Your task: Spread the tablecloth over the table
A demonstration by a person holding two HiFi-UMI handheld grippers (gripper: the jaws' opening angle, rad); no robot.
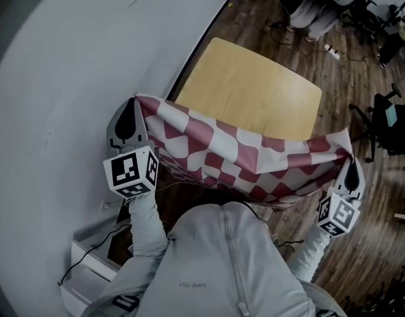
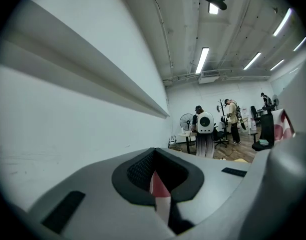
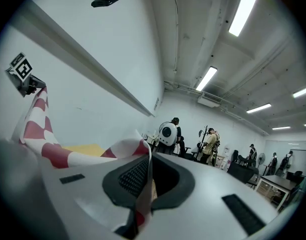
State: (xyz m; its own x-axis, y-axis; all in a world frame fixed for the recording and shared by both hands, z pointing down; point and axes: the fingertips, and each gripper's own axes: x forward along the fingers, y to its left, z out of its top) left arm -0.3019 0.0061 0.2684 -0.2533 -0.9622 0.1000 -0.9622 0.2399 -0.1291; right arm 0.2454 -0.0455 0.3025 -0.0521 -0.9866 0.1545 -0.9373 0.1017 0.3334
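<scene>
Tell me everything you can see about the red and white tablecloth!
The tablecloth is thin, soft-looking fabric with a wavy red and white checker pattern. It is held up in the air, stretched between two corners and sagging a little in the middle, like a banner in front of the near edge of the yellow wooden table. The left tongs pinch one corner and the right tongs pinch the other. It is wrinkled near both corners and is not lying flat on the table yet.
</scene>
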